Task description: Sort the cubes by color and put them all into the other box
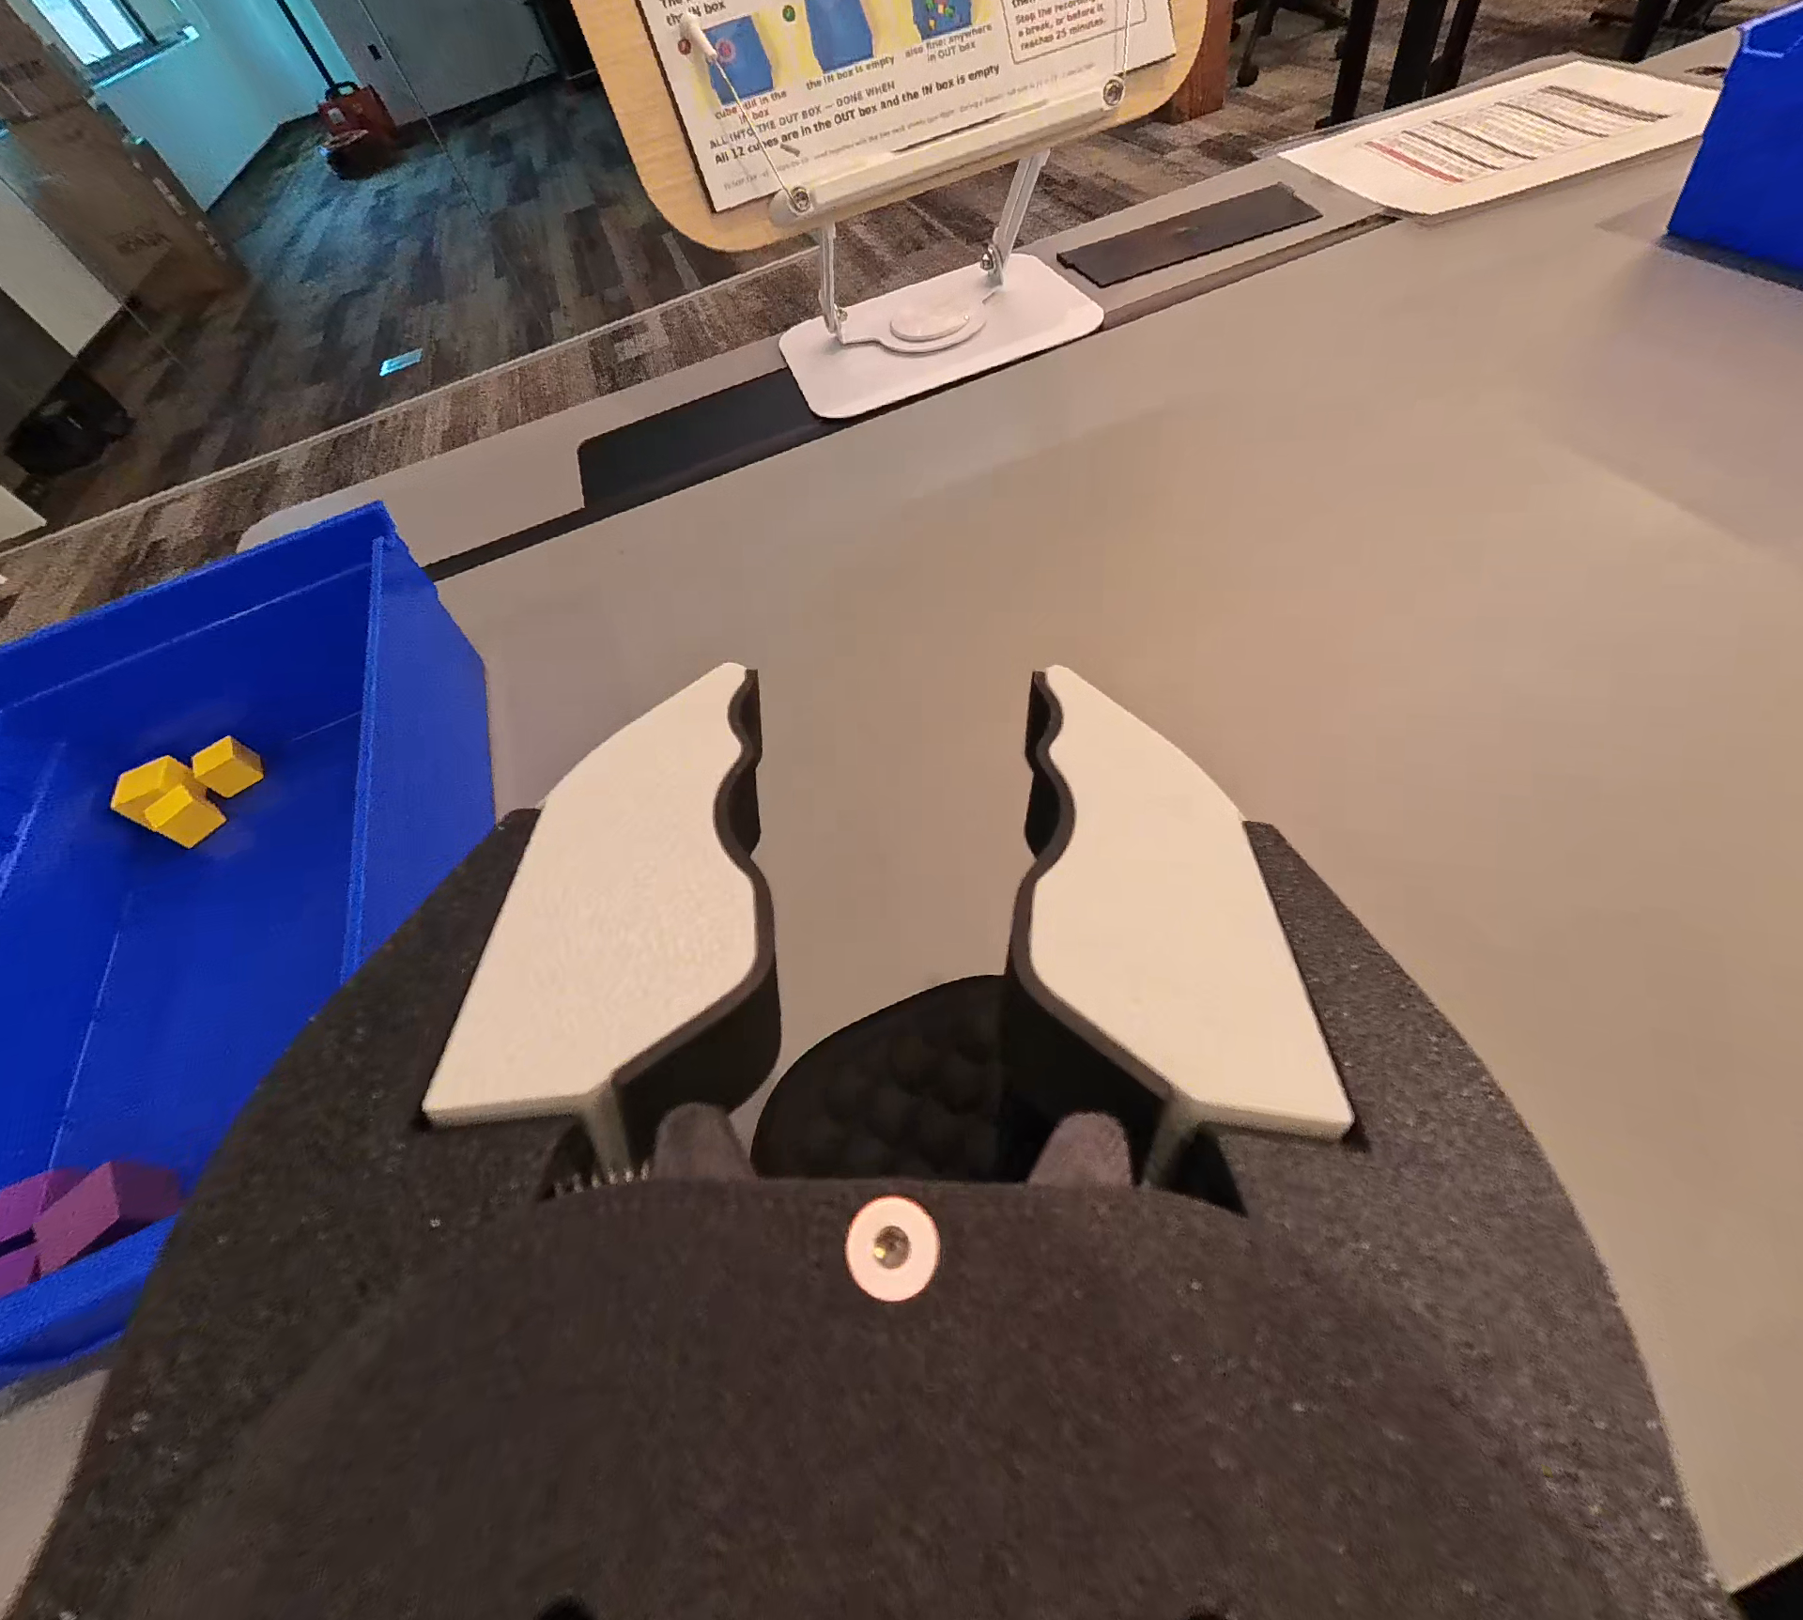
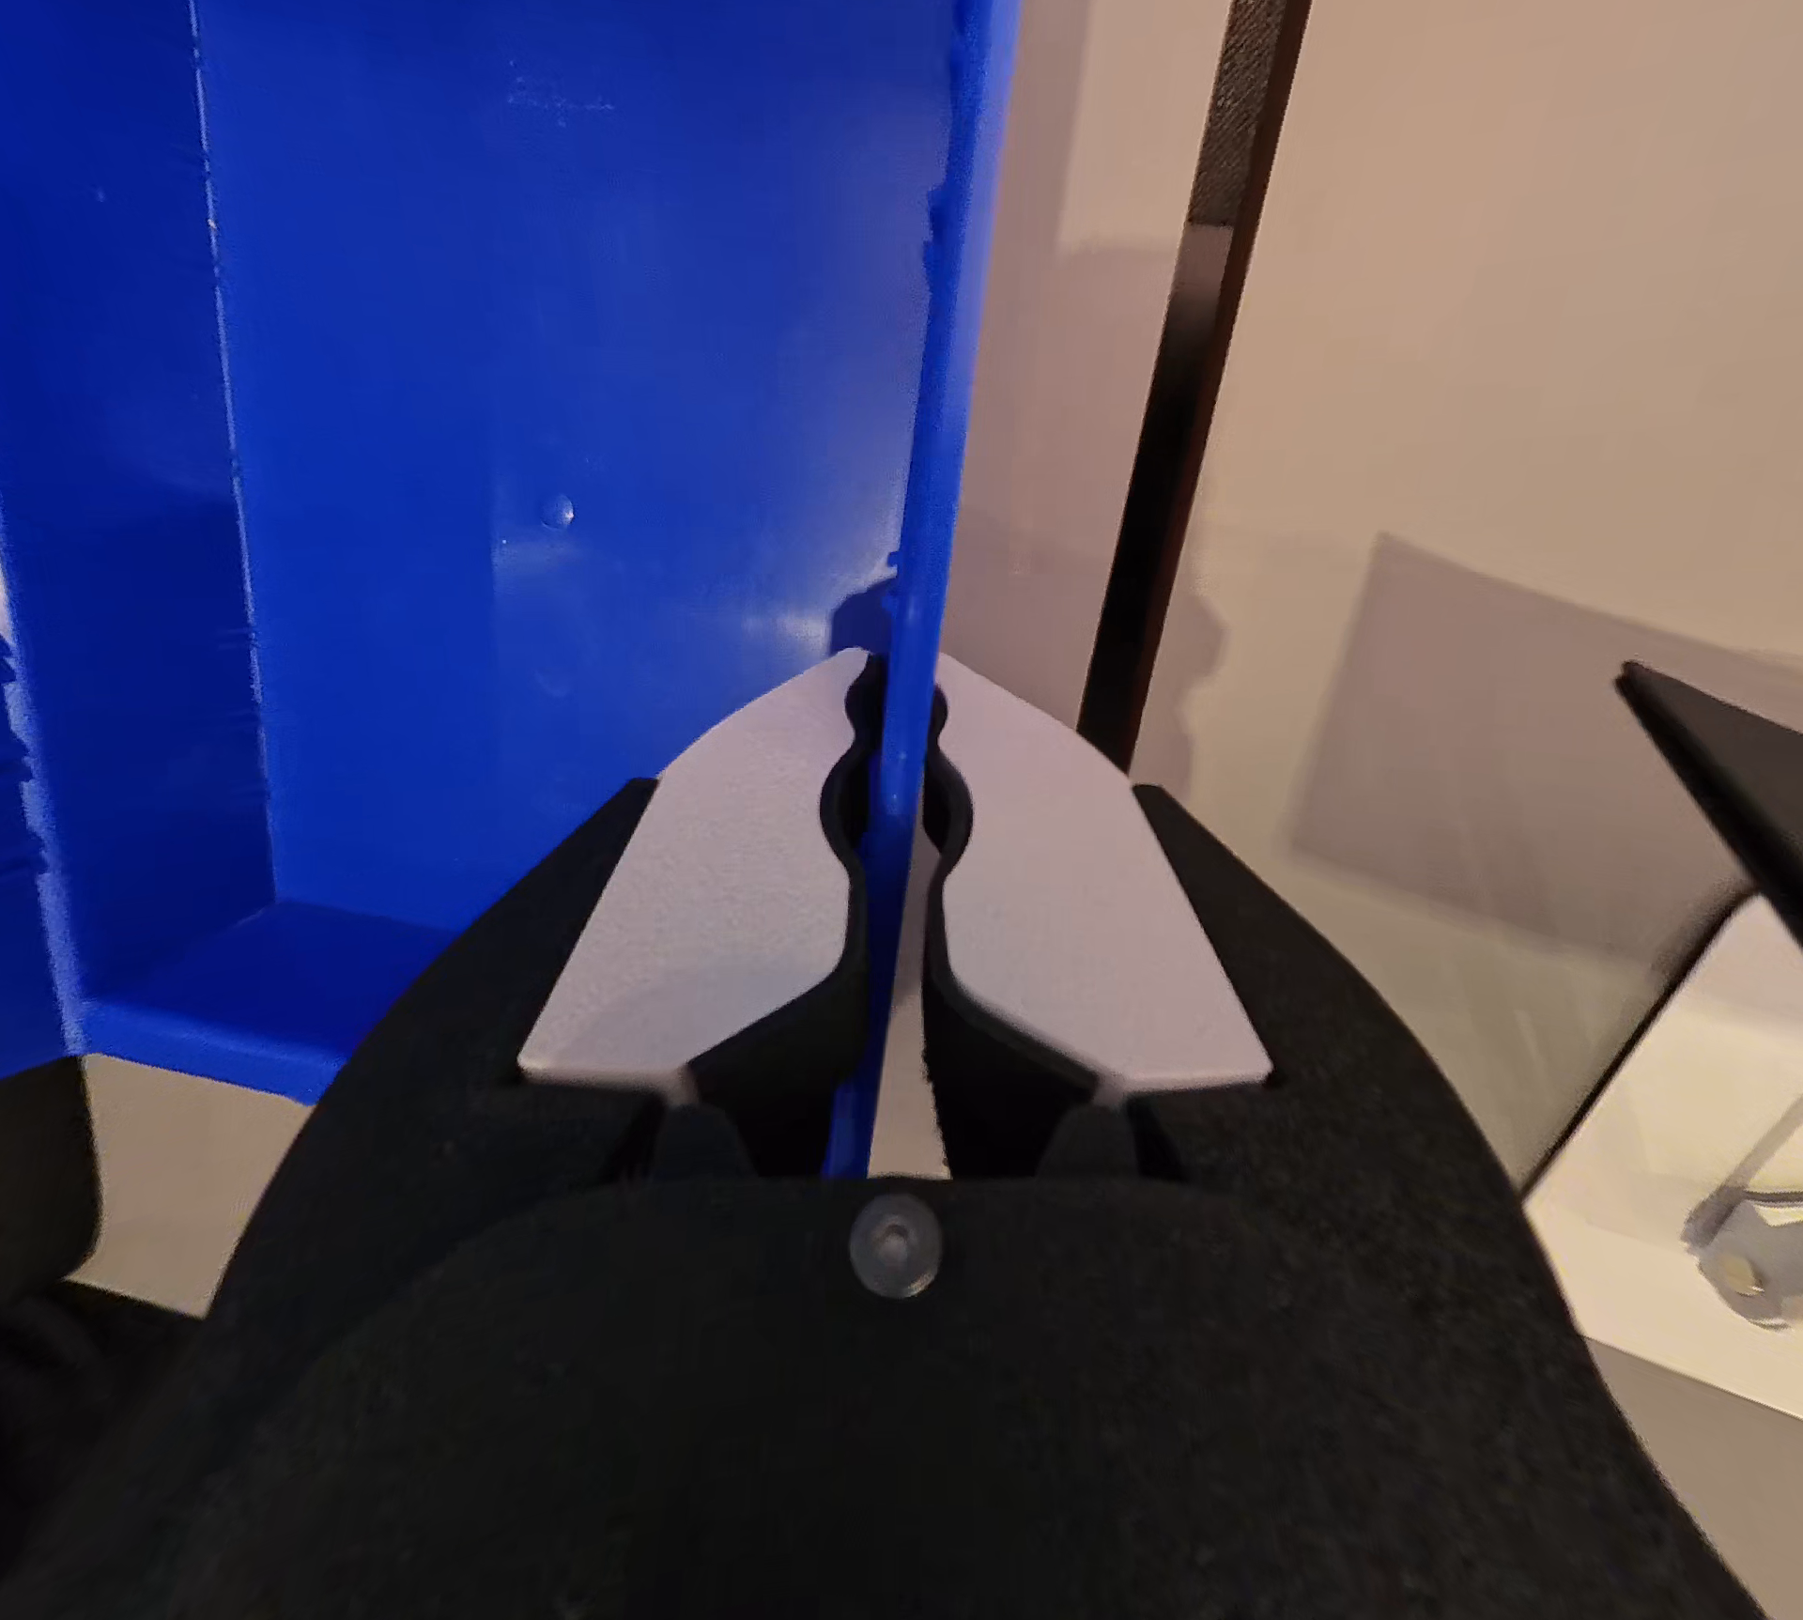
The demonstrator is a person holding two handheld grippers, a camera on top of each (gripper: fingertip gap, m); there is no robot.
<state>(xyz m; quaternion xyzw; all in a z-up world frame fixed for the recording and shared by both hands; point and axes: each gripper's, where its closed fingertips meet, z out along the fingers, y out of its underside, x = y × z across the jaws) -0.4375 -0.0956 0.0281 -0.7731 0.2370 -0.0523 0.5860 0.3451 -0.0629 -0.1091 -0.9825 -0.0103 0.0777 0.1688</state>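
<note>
Clamping my right gripper [image 2: 896, 754] on the side wall of the empty box [image 2: 546, 305], one finger inside and one outside, I judge I'm holding it to move it. My left gripper [image 1: 893, 754] hovers spread over bare table [image 1: 1268, 597]; yellow cubes [image 1: 185, 788] and purple cubes [image 1: 78, 1212] lie in the bin [image 1: 420, 695] to its left.

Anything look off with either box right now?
Yes: the right hand-held gripper is clamped on the side wall of an empty blue box, not a cube. The left hand-held gripper is open over bare table.
</note>
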